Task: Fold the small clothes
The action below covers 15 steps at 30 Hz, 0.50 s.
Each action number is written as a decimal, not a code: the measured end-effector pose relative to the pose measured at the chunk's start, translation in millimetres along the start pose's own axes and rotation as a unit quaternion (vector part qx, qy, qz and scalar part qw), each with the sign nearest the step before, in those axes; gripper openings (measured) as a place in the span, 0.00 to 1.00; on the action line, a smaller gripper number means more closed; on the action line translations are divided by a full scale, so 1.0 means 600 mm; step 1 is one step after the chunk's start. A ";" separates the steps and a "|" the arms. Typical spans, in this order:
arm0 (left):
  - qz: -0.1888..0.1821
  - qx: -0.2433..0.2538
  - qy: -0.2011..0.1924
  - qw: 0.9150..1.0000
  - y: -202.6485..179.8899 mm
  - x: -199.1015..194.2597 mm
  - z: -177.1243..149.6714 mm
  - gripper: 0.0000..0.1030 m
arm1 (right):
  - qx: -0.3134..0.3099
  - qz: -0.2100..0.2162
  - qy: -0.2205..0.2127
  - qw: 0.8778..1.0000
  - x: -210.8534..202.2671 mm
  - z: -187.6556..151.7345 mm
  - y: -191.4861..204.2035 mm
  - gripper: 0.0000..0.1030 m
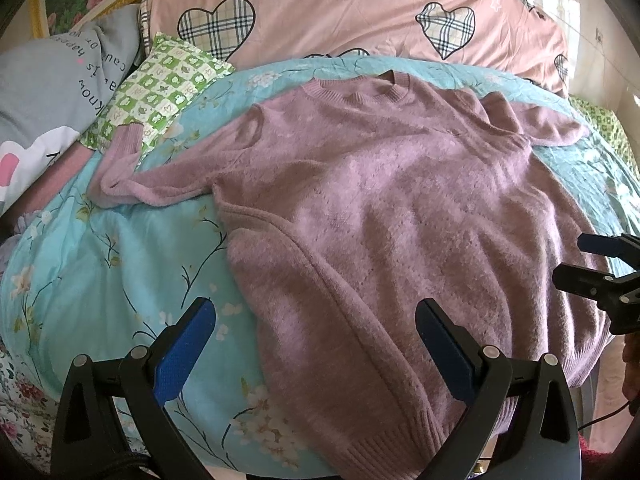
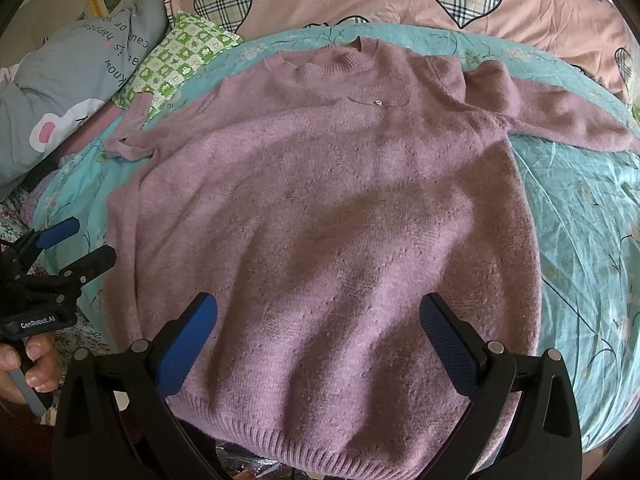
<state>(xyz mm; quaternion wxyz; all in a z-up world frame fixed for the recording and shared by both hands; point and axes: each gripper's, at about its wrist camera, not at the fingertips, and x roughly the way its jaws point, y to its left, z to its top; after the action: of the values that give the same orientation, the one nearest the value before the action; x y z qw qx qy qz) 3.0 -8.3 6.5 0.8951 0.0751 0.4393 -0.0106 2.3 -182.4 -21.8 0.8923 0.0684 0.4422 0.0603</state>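
Left wrist view showed our left gripper nearest, its jaws spread wide and holding nothing, one blue pad over the turquoise floral bedspread and the other over the left edge of the sweater. At the right edge of that view our right gripper hung beside the sweater's right side; from that angle we could not tell its gap. In the right wrist view the right gripper also stood wide and empty, both pads above the sweater's lower half, just beyond the ribbed hem, which reached the near edge of the bed. There the left gripper sat at the far left, gripped by a hand.

The mauve knit sweater lay front up and mostly flat in the middle of the bedspread, neckline at the far end. Its left sleeve was bent, the cuff lying on a green checked pillow. The right sleeve stretched out to the right. A small shiny pin showed on the chest.

Farther back lay a gray pillow with printed words on the left and a pink quilt with plaid hearts across the far side.
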 end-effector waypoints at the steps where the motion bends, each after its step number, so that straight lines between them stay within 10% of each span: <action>1: 0.000 0.001 0.001 1.000 -0.002 0.000 0.002 0.98 | 0.001 0.001 0.000 1.000 0.000 0.001 0.000 0.98; 15: -0.012 0.006 -0.008 1.000 -0.014 0.010 0.020 0.98 | 0.046 0.030 0.004 0.998 0.001 0.009 -0.040 0.98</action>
<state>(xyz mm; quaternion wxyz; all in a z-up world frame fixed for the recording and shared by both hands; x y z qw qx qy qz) 15.3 -17.9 7.7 0.8981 0.0755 0.4326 -0.0246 8.1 -206.2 -22.9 0.8842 0.1228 0.4458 0.0666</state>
